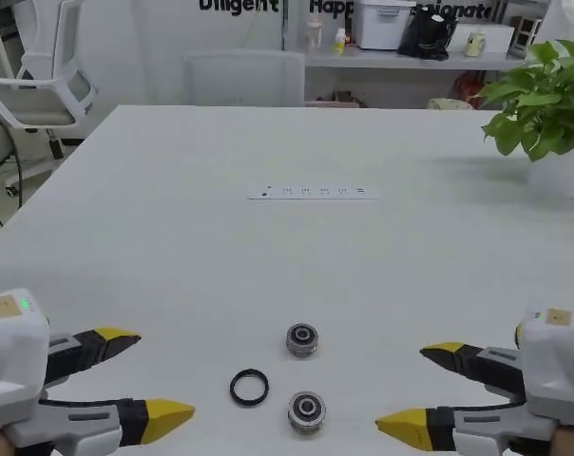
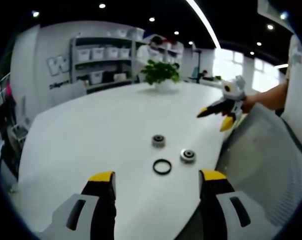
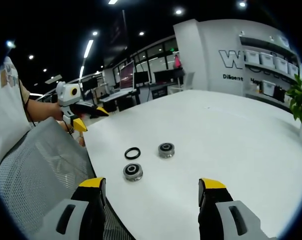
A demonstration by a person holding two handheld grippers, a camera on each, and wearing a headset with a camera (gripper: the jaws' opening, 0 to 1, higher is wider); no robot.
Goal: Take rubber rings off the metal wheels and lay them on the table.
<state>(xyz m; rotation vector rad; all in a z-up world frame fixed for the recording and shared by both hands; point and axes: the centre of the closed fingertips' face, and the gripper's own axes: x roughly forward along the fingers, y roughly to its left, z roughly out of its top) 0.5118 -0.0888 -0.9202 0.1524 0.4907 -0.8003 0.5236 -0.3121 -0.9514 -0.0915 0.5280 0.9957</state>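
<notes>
Count on the white table (image 1: 173, 190): two metal wheels, one loose rubber ring, two grippers.

1. The far wheel (image 1: 301, 339) and the near wheel (image 1: 307, 410) both lie flat near the table's front edge, close together but apart. Each shows a dark band around a bright hub. Whether a ring is still fitted on either cannot be told.
2. The rubber ring (image 1: 249, 388), black, lies flat on the table just left of the near wheel, touching neither wheel.
3. The left gripper (image 1: 162, 373) is held at the front left, its yellow-tipped jaws spread wide with nothing between them, well apart from the ring.
4. The right gripper (image 1: 403, 387) is held at the front right, its jaws likewise parted and empty, pointing toward the wheels.

Other items: one socket strip (image 1: 312, 193) set in the table's middle, one potted plant (image 1: 544, 95) at the far right, and one white office chair (image 1: 40, 76) at the far left.
</notes>
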